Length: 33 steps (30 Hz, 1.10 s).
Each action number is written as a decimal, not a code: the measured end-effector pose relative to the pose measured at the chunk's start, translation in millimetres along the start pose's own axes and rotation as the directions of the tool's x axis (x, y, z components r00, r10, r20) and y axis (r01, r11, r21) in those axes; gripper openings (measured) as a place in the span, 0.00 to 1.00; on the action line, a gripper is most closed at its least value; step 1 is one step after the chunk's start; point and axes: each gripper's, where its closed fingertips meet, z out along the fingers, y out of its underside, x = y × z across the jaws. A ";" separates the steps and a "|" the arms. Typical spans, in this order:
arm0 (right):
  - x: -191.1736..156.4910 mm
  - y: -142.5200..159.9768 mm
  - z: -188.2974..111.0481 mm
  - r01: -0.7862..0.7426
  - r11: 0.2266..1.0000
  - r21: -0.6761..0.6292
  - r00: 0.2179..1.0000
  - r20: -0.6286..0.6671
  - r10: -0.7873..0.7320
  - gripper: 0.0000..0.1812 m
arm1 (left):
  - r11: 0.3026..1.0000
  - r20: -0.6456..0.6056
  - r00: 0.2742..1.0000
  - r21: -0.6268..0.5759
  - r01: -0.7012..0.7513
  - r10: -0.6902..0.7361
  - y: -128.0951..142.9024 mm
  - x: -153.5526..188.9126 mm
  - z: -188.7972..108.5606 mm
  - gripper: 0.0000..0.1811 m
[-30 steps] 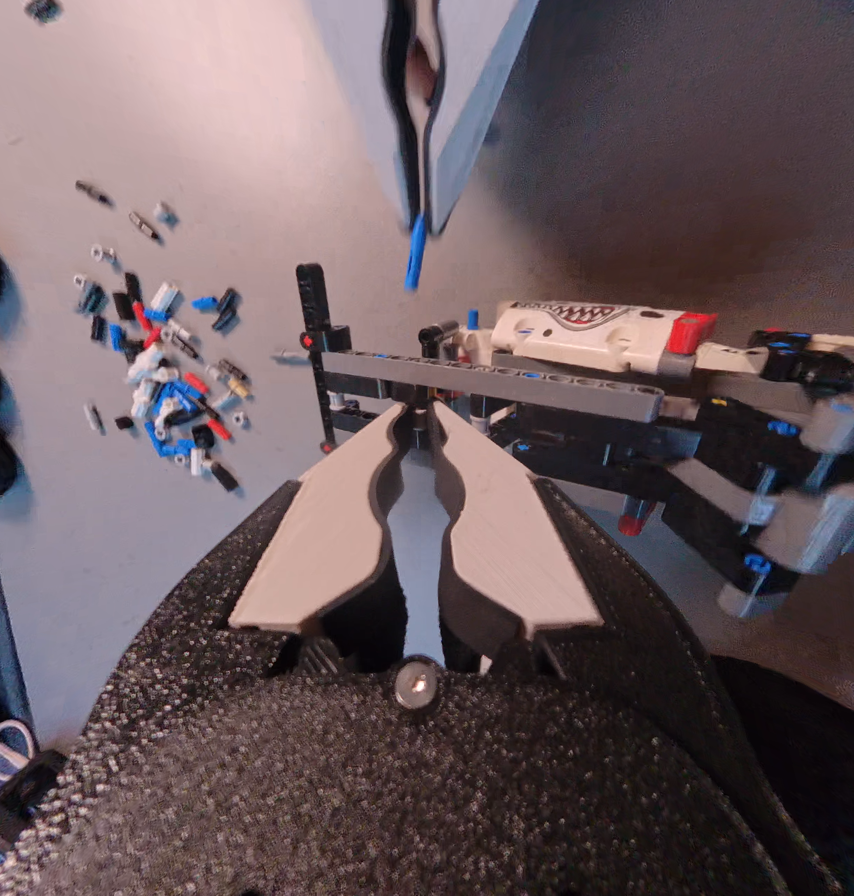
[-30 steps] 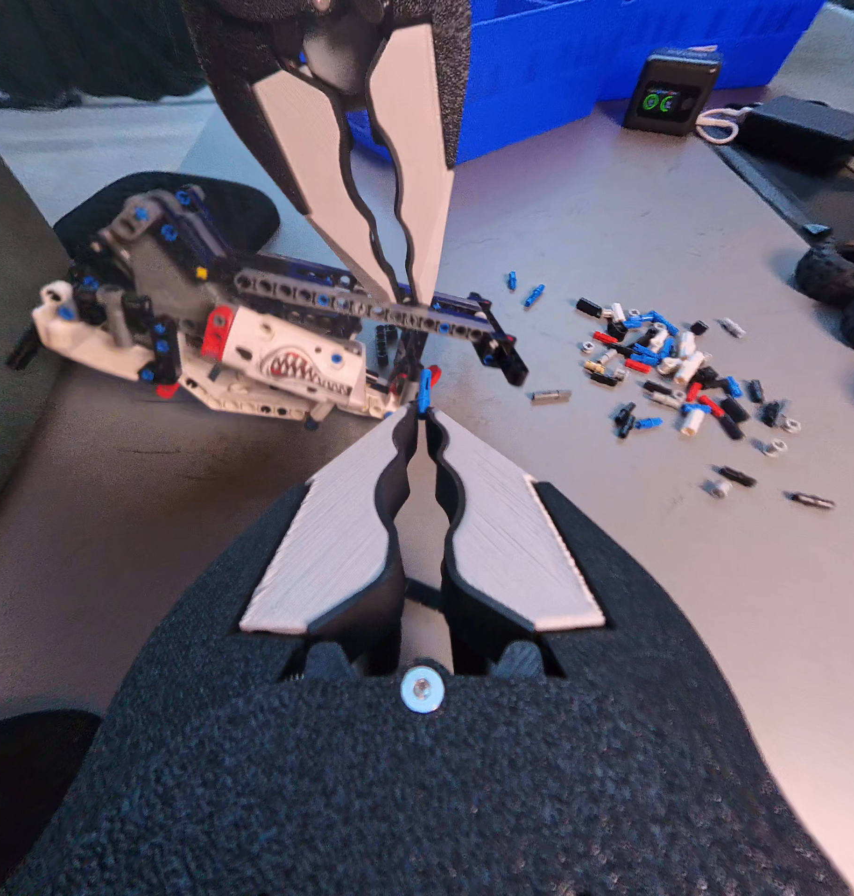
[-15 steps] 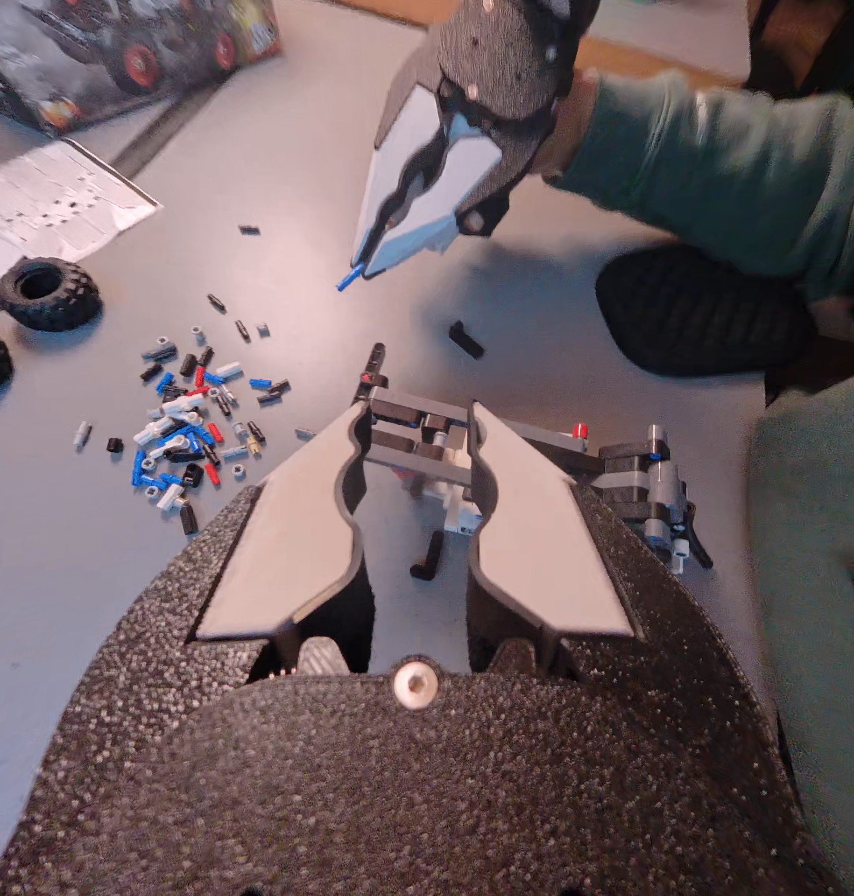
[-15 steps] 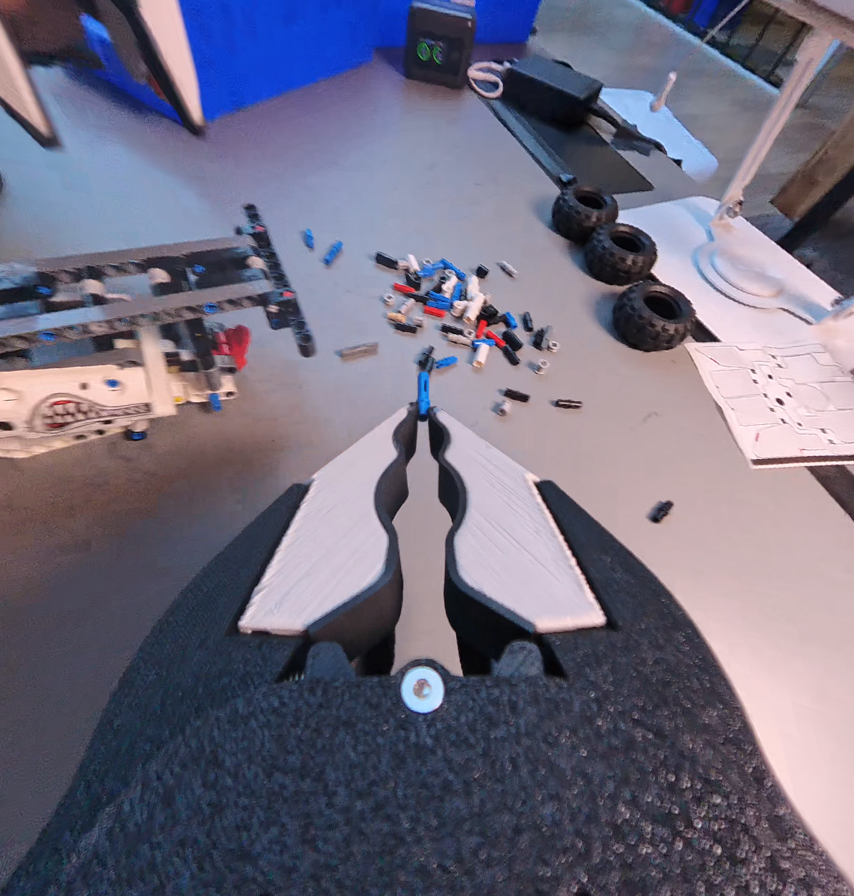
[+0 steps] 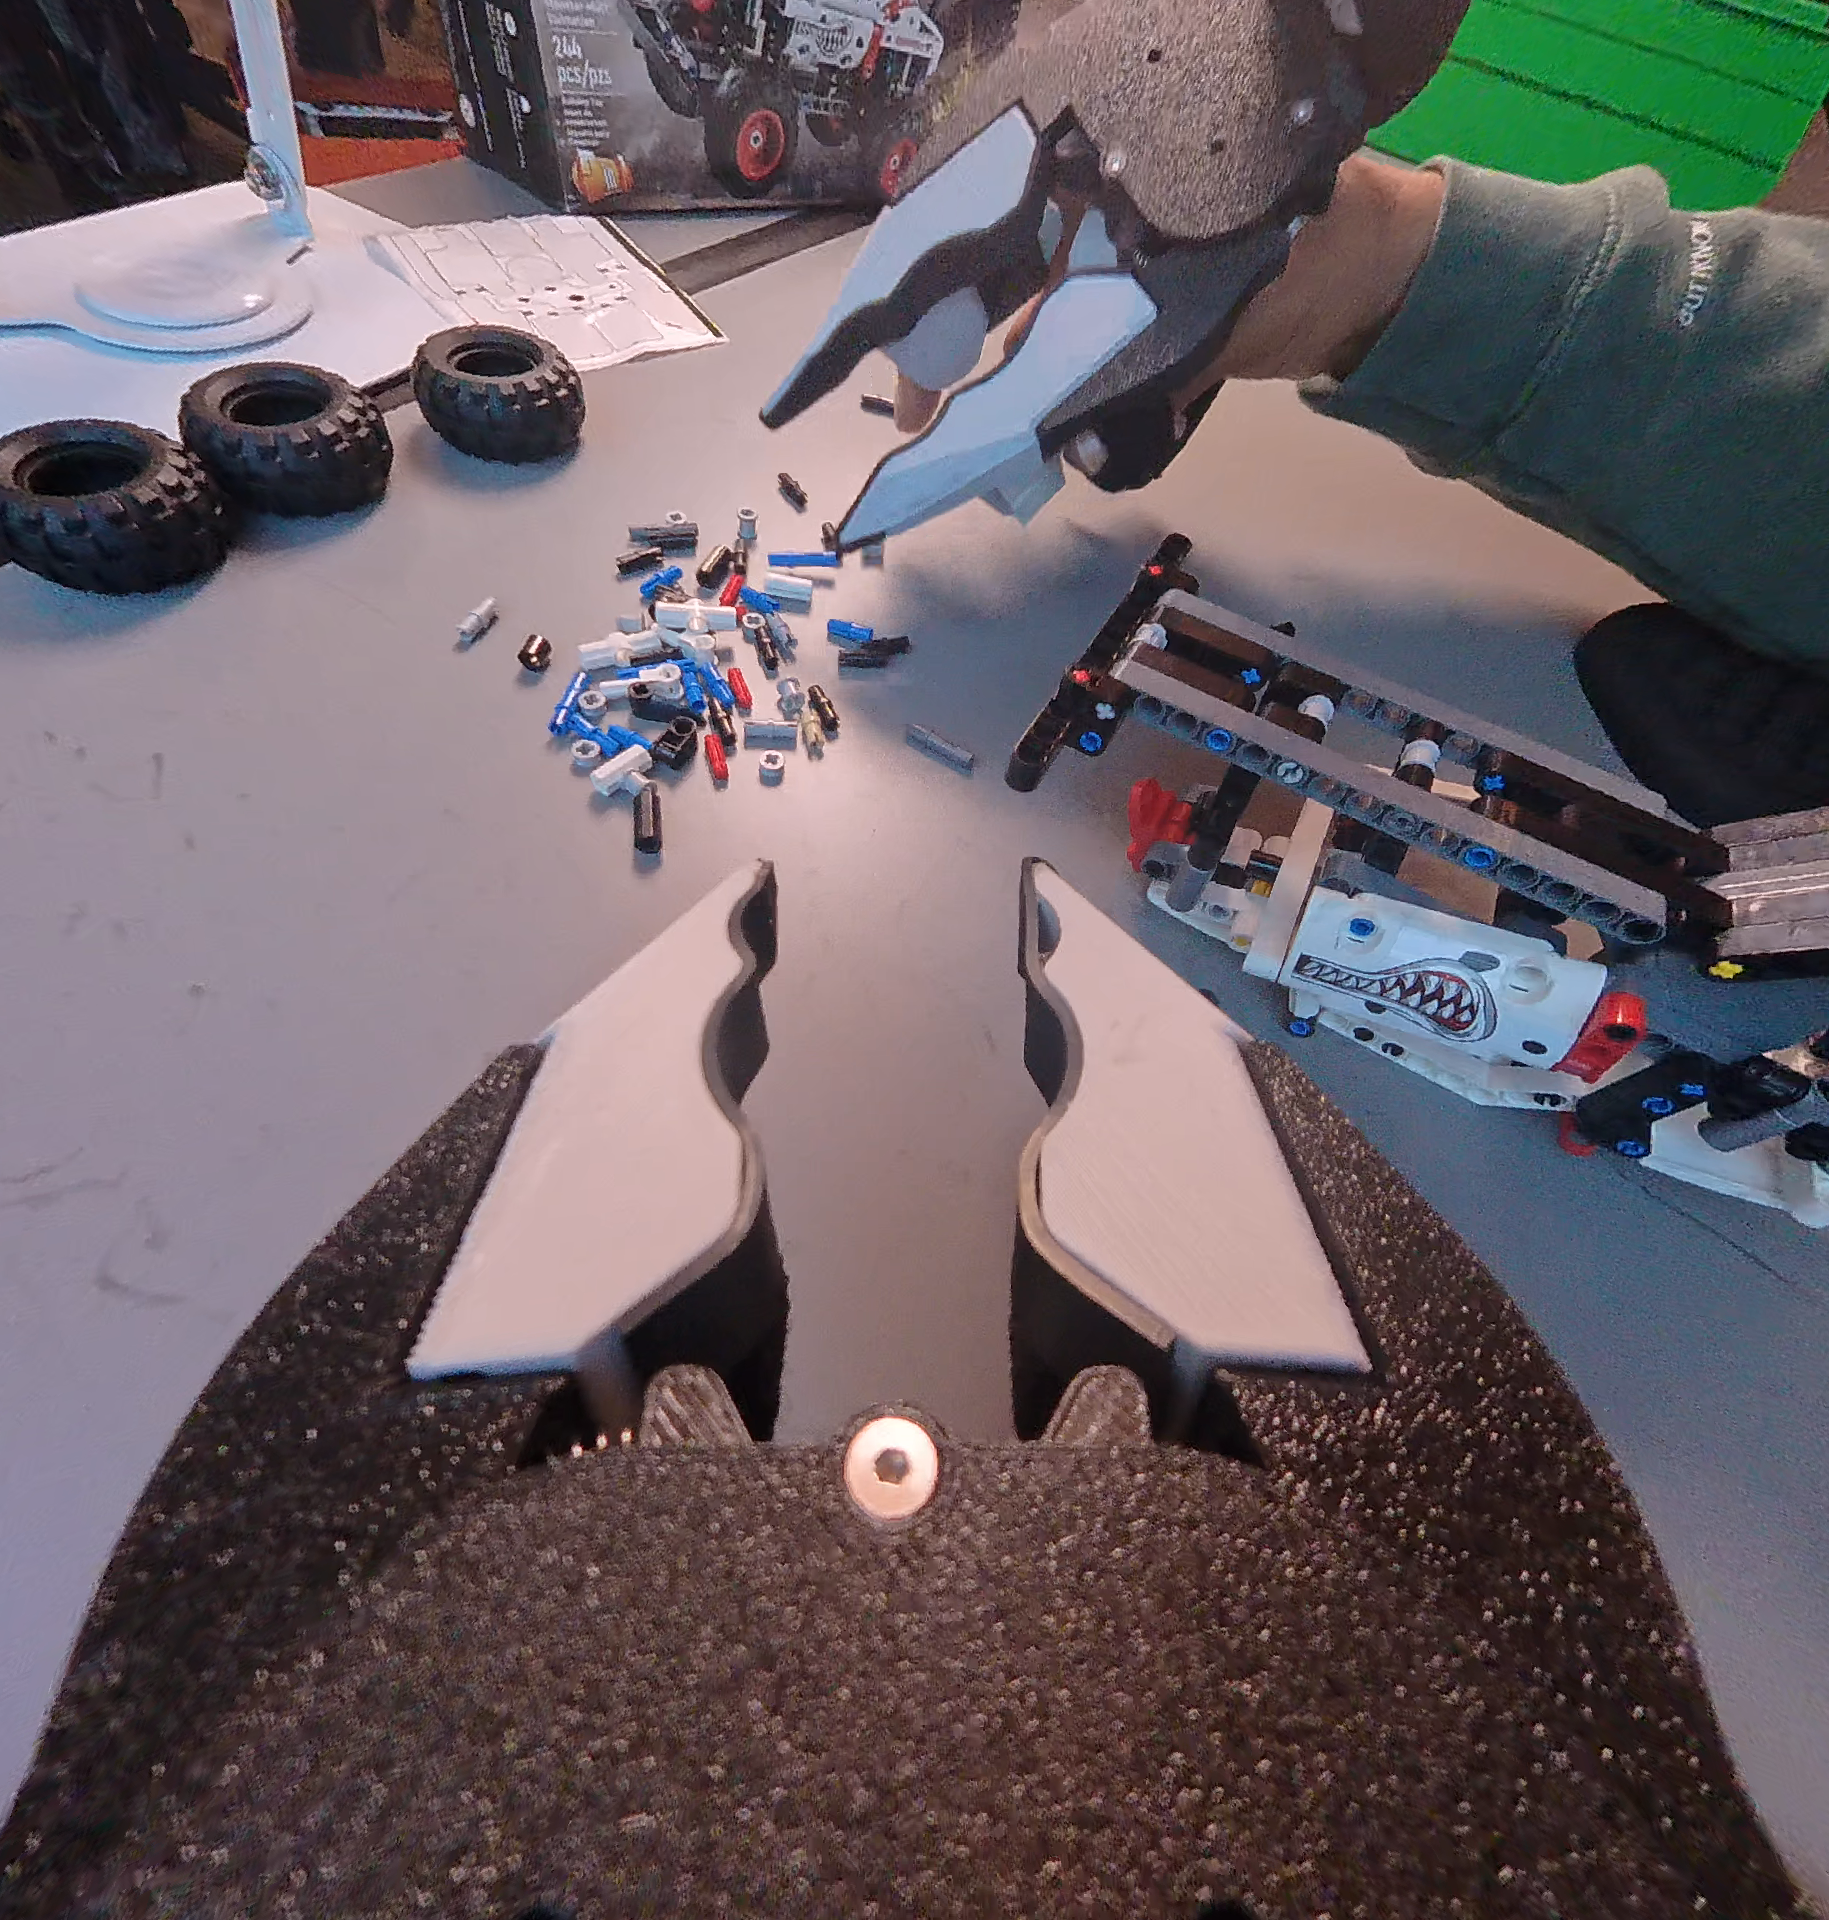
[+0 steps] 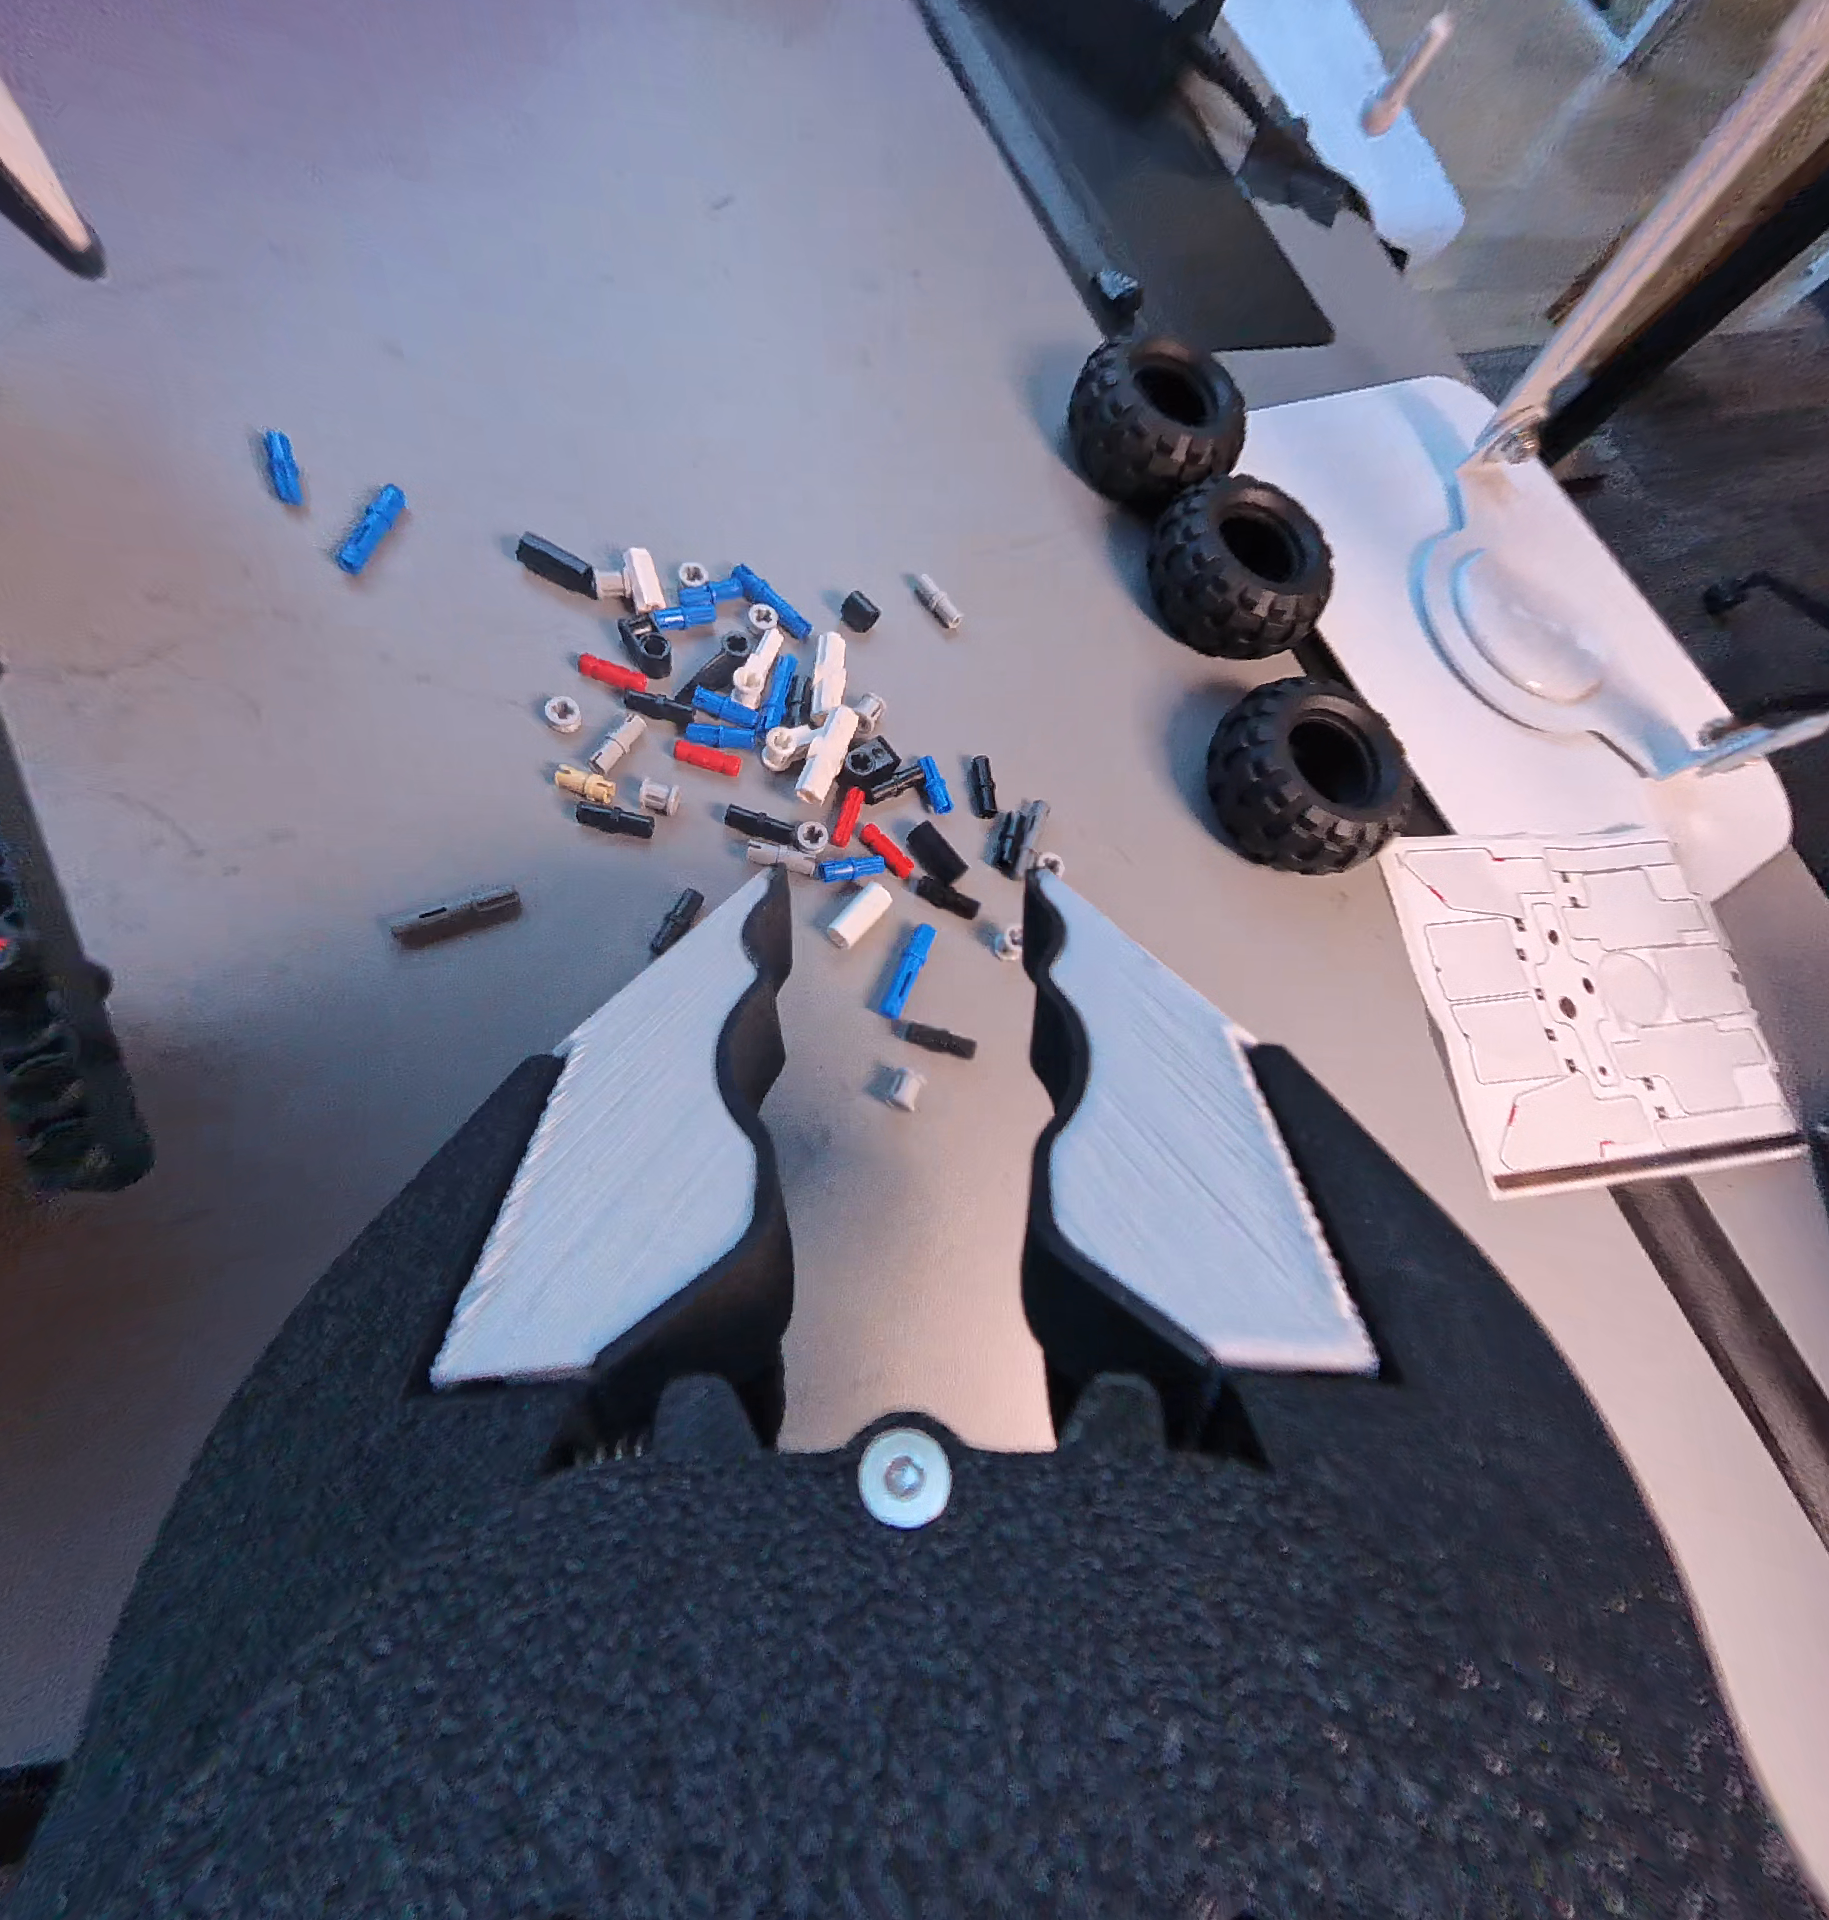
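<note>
We see a grey table [image 5: 266, 935] scattered with blue, red, black and white small pins [image 6: 754, 717], beside three black knobbly tyres [image 6: 1242, 566]. Our model's white panel [image 5: 1429, 982] bears a toothy shark-mouth pattern, and the sleeve [image 5: 1616, 343] is green.

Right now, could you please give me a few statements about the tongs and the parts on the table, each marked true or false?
1. The left tongs are open and empty. True.
2. The right tongs are shut on a blue pin. False: they are open over the pile of small parts, gripping nothing.
3. Three black tyres sit beside the pile. True.
4. The partly built model is held by the left tongs. False: it lies on the grey table, apart from them.
</note>
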 end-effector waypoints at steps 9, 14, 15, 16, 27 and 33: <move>-25.1 6.1 -91.3 -0.110 0.981 0.157 0.989 -0.084 0.124 0.16 | 0.969 0.108 0.988 -0.234 -0.080 0.108 40.0 -14.3 7.3 0.22; -50.5 33.3 -117.9 -0.075 0.991 0.111 0.987 -0.133 0.090 0.12 | 0.952 0.227 0.972 -0.307 0.014 0.059 54.7 -39.4 4.2 0.12; -51.3 38.2 -120.2 -0.085 0.991 0.108 0.985 -0.138 0.100 0.11 | 0.953 0.230 0.972 -0.302 0.025 0.047 52.8 -42.0 6.5 0.11; -51.3 41.6 -121.9 -0.100 0.989 0.110 0.983 -0.140 0.115 0.11 | 0.951 0.246 0.968 -0.307 0.026 0.053 51.7 -47.0 9.0 0.11; -54.2 44.3 -122.8 -0.107 0.985 0.135 0.984 -0.129 0.124 0.09 | 0.948 0.172 0.984 -0.317 0.007 0.050 32.3 -54.7 45.5 0.00; -57.7 49.9 -118.7 -0.082 0.991 0.109 0.985 -0.140 0.097 0.09 | 0.970 0.176 0.982 -0.241 -0.021 0.065 2.4 -64.2 65.4 0.06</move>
